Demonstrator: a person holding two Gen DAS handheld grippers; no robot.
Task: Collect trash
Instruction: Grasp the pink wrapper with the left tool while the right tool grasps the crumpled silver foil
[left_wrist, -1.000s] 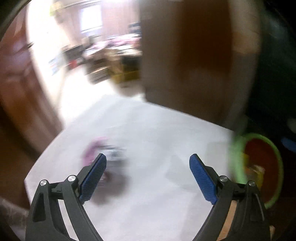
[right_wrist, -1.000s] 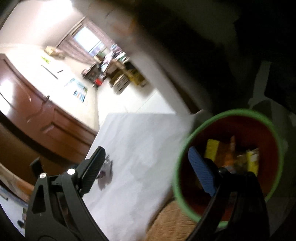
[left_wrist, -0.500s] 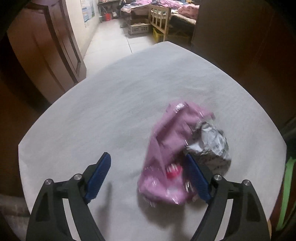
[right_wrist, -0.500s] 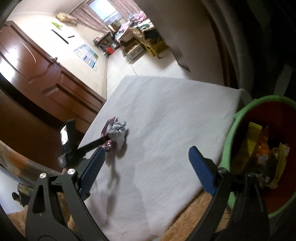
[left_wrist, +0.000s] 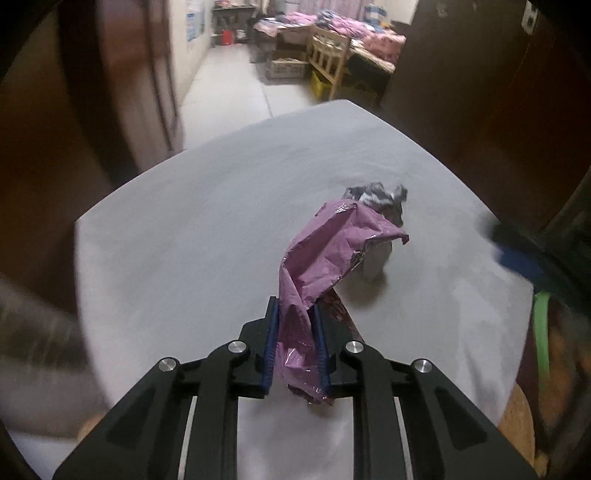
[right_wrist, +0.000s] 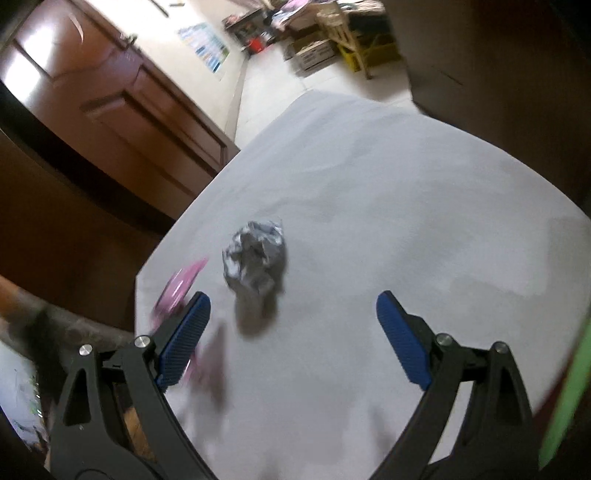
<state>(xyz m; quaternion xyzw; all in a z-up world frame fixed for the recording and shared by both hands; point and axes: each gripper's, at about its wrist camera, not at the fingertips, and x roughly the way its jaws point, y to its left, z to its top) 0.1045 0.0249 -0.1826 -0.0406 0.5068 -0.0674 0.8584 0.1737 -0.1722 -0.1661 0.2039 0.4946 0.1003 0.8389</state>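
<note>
A crinkled pink foil wrapper (left_wrist: 332, 243) rises from the white tabletop (left_wrist: 207, 229), and my left gripper (left_wrist: 295, 310) is closing on its near end, with both blue pads pressed against the foil. Just behind it lies a crumpled grey foil ball (left_wrist: 380, 199). In the right wrist view the same grey ball (right_wrist: 255, 258) sits a little ahead and left of my right gripper (right_wrist: 292, 295), which stands wide open with nothing between its fingers. The pink wrapper (right_wrist: 181, 284) shows blurred beyond the left finger.
The green rim of a bin (right_wrist: 569, 398) stands off the table's right edge, also the bin rim (left_wrist: 541, 332) in the left view. A brown wooden cabinet (right_wrist: 122, 103) is left of the table. A dark wall (left_wrist: 498, 92) stands on the right.
My left jaws went from wide open to closed around the pink wrapper, whose end now stands up off the cloth. My right gripper swung from over the bin to over the table, still open.
</note>
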